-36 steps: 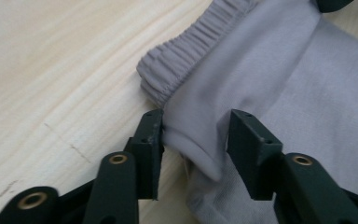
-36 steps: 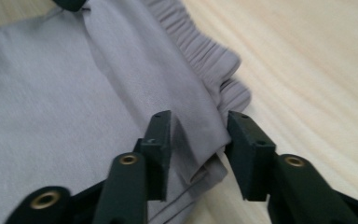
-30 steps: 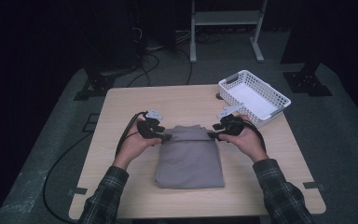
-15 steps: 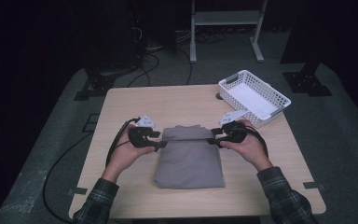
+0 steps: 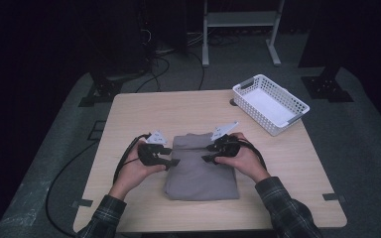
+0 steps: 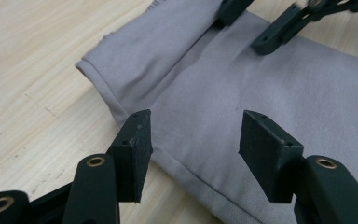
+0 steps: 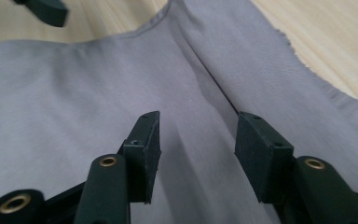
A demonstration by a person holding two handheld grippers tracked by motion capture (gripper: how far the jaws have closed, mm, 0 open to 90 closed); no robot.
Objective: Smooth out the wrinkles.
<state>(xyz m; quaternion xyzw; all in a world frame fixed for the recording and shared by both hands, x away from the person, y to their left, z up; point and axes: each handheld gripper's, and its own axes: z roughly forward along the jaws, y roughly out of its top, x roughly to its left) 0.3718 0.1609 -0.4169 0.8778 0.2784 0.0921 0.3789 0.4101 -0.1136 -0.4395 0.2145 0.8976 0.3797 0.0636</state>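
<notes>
A grey cloth (image 5: pixel 201 173) lies folded into a rectangle on the wooden table (image 5: pixel 178 109), with a folded-over band along its far edge. My left gripper (image 5: pixel 172 161) hovers at the cloth's left side, jaws open and nothing between the pads. In the left gripper view the left gripper (image 6: pixel 193 135) stands over the cloth (image 6: pixel 223 84) near its hem. My right gripper (image 5: pixel 207 152) sits over the cloth's upper middle, also open. The right gripper view has the right gripper (image 7: pixel 198 140) just above a seam in the cloth (image 7: pixel 74 93).
A white plastic basket (image 5: pixel 297 107) stands at the table's far right corner. A cable (image 5: pixel 121 163) trails from the left gripper off the table's left side. Bare wood surrounds the cloth; a shelf frame (image 5: pixel 240 20) stands on the floor beyond.
Both hands have come from the cloth's far edge toward the person. The right gripper has also shifted inward over the cloth. The cloth lies as before.
</notes>
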